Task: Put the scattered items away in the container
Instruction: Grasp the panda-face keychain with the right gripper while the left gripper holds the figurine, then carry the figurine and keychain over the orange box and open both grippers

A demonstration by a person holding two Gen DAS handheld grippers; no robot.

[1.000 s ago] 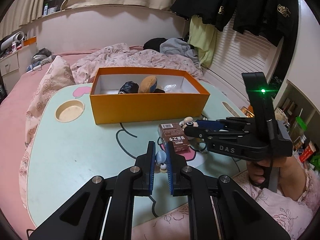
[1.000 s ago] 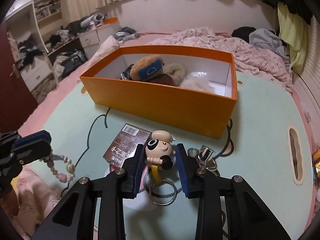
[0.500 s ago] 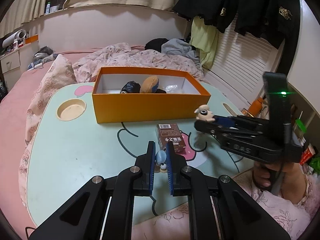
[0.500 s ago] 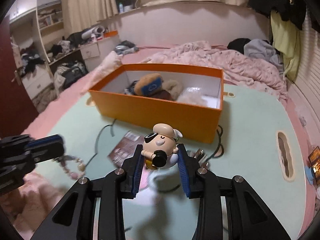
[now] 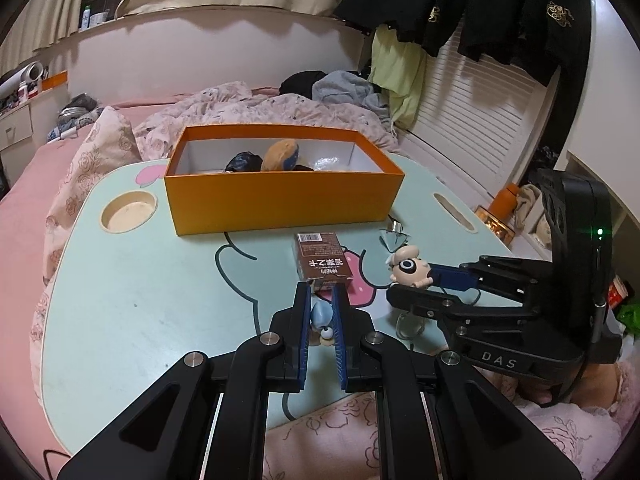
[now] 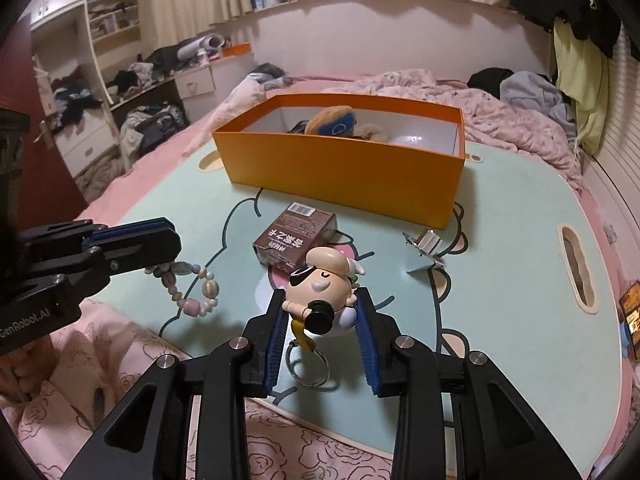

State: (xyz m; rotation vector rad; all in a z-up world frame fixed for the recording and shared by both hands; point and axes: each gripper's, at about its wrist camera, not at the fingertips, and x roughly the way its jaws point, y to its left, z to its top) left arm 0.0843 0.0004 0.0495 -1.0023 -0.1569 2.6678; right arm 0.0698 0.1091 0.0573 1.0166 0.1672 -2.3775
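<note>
A: Nearest in, the right claw (image 6: 322,322) is clamped on the cartoon figurine keychain (image 6: 322,286), pads squeezing the round body, off the worktop (image 6: 520,208). Its key ring (image 6: 308,364) dangles free below.

B: Hard plastic, light and smooth, I'd say. That rounded head could squirt out of a loose pinch, so holding the widest part of the body looks sensible. The ring will swing.

A: Over on the left claw (image 5: 322,312), the jaws are nearly closed on a bead bracelet (image 6: 192,284), one pale blue bead (image 5: 320,314) between the pads, the rest of the loop hanging beneath.

B: Limp string of stiff beads, featherweight. It'll sag and sway, so one bead held firmly should do.

A: Further out, a brown card box (image 6: 296,232) lies flat, and a metal binder clip (image 6: 424,246) sits just beside the container.

B: Box: rigid, take its narrow sides. Clip: small, slick.

A: Farthest, the orange box (image 6: 344,168), open-topped, with a plush toy (image 6: 330,120) already inside.
</note>
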